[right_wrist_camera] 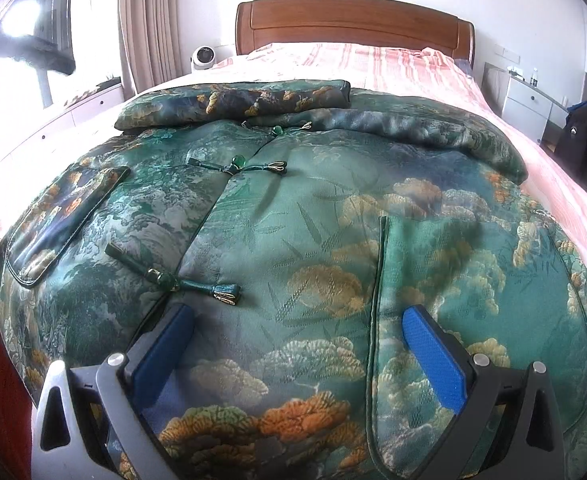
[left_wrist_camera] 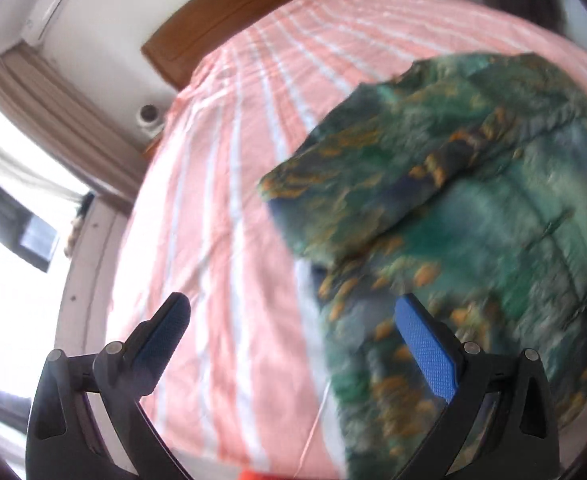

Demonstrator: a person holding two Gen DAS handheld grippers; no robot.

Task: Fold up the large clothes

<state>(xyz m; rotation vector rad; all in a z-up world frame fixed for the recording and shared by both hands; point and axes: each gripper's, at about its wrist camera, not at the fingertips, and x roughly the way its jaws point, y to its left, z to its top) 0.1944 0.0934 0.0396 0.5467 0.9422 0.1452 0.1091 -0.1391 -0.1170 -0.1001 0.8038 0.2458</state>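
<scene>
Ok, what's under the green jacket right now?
The green jacket lies on the pink striped bedspread, which shows around it. Whatever sits directly beneath the jacket is covered.

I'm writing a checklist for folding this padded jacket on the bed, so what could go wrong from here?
1. The knotted clasps stick up from the jacket; the right tongs, open just above, might snag one.
2. The left sleeve is folded across the chest while the right sleeve lies loosely, so the fold may end lopsided.
3. The left tongs hover open, and the glossy fabric could slip.
</scene>
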